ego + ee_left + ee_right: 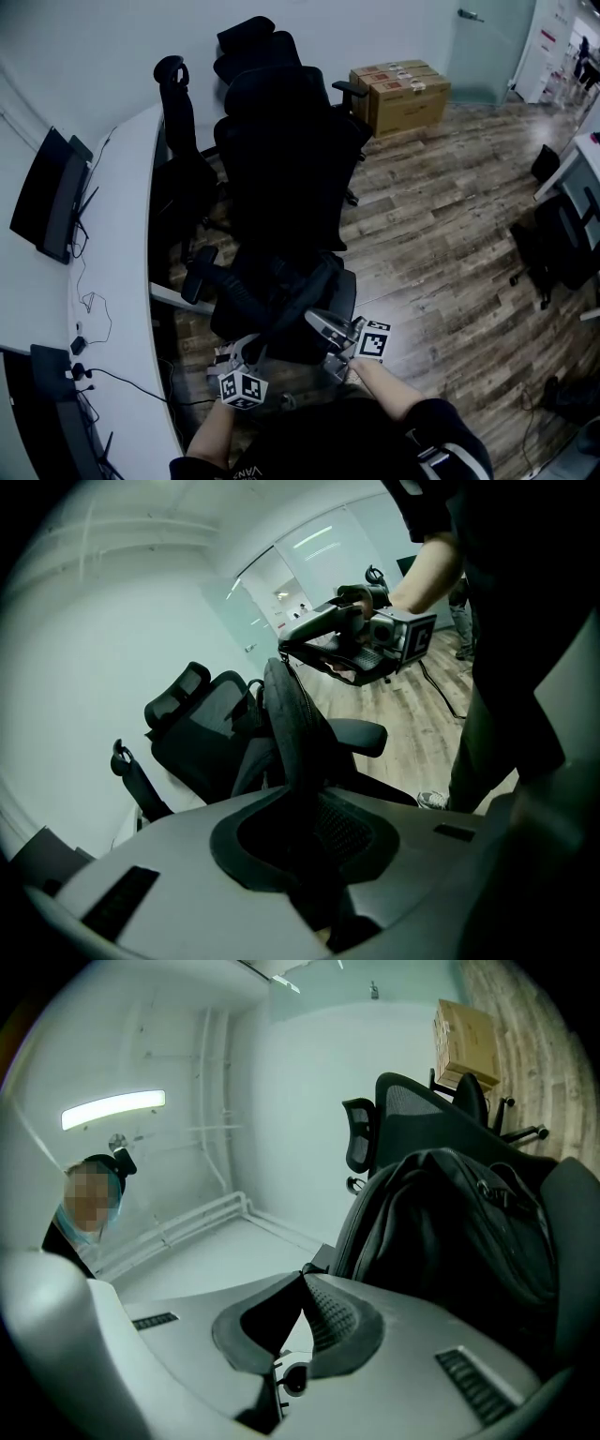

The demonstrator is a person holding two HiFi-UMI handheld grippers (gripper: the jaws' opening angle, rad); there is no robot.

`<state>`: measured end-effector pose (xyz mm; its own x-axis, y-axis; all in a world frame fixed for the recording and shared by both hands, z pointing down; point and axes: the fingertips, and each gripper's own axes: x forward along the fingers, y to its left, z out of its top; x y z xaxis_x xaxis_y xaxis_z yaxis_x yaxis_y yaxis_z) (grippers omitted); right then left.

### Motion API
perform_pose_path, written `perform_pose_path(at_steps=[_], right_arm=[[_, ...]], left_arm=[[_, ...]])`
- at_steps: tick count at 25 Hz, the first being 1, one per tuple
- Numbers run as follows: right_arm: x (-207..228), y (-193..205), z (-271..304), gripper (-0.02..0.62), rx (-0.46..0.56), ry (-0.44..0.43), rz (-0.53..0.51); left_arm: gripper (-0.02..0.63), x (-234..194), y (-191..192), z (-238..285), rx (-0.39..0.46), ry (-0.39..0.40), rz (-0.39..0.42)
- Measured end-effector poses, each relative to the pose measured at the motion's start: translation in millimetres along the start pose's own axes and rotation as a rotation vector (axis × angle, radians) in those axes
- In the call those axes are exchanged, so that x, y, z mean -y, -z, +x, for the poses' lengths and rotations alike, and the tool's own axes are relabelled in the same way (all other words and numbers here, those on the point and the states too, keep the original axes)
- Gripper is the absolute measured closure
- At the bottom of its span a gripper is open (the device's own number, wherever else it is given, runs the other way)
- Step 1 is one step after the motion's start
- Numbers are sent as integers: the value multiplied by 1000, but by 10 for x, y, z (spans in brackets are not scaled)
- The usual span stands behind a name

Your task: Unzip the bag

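The black cloth bag [450, 1232] sits on the seat of the black mesh office chair [281, 159], right in front of you. Your left hand-held gripper [248, 352] is closed most of the way and pinches a fold of the bag. Your right hand-held gripper [302, 1279] is shut tight, just beside the left one, up by the top of the bag. You cannot tell if it has the zip pull. The brown wooden floor [441, 216] lies to its right.
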<state>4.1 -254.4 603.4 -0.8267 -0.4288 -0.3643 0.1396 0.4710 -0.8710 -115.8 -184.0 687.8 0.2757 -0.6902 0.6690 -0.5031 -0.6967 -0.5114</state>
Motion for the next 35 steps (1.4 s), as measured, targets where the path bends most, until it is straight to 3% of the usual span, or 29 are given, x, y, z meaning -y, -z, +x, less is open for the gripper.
perform_pose_path(at_steps=[19,35], right_arm=[[392,-981,-159,551,59,108,-74],[622,-1249,-232,551,140,212,-62]], left_arm=[[528,-4,-54,56,-52,-17,-24],[527,-25,-109,64,-63,-29,-37]])
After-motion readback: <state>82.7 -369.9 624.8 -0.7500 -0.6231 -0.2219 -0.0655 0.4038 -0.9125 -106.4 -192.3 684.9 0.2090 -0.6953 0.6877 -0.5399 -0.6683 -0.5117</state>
